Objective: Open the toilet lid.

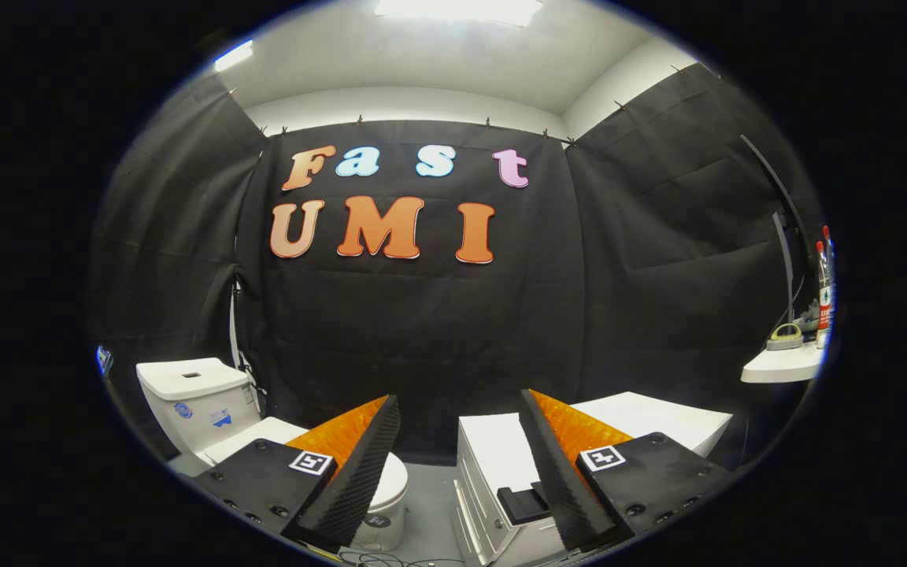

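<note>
Nearest my camera, the gripper (460, 409) has its fingers spread wide and holds nothing. Just beyond the left finger I see the toilet (379, 504), its lid (253, 439) lying closed below the tank (198, 398). Behind the right finger stands a white cabinet (493, 465). Farther right, a shelf (780, 366) carries bottles (823, 291).

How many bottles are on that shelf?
2, standing side by side on the white shelf far right of the open tongs: one bottle, another behind it. More may be hidden.
</note>
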Demonstrator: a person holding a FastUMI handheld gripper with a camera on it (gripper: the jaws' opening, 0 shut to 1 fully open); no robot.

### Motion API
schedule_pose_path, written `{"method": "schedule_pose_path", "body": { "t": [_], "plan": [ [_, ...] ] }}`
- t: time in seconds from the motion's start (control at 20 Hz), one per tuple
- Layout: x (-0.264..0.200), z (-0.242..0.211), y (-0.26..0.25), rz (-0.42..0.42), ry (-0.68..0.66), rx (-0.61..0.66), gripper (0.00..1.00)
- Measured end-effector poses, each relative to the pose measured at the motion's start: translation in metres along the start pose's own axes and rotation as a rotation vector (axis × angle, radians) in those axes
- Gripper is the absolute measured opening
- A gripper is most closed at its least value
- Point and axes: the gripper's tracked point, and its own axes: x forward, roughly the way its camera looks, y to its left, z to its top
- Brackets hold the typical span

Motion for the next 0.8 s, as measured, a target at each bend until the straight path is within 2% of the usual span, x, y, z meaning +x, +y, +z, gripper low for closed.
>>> {"method": "schedule_pose_path", "body": {
  "t": [0.45, 0.6, 0.8],
  "plan": [
    [-0.003, -0.002, 0.009, 0.008, 0.016, -0.011, 0.98],
    [-0.002, 0.015, 0.009, -0.018, -0.017, -0.02, 0.98],
    [0.019, 0.04, 0.044, -0.006, -0.088, 0.029, 0.98]
  ]
}}
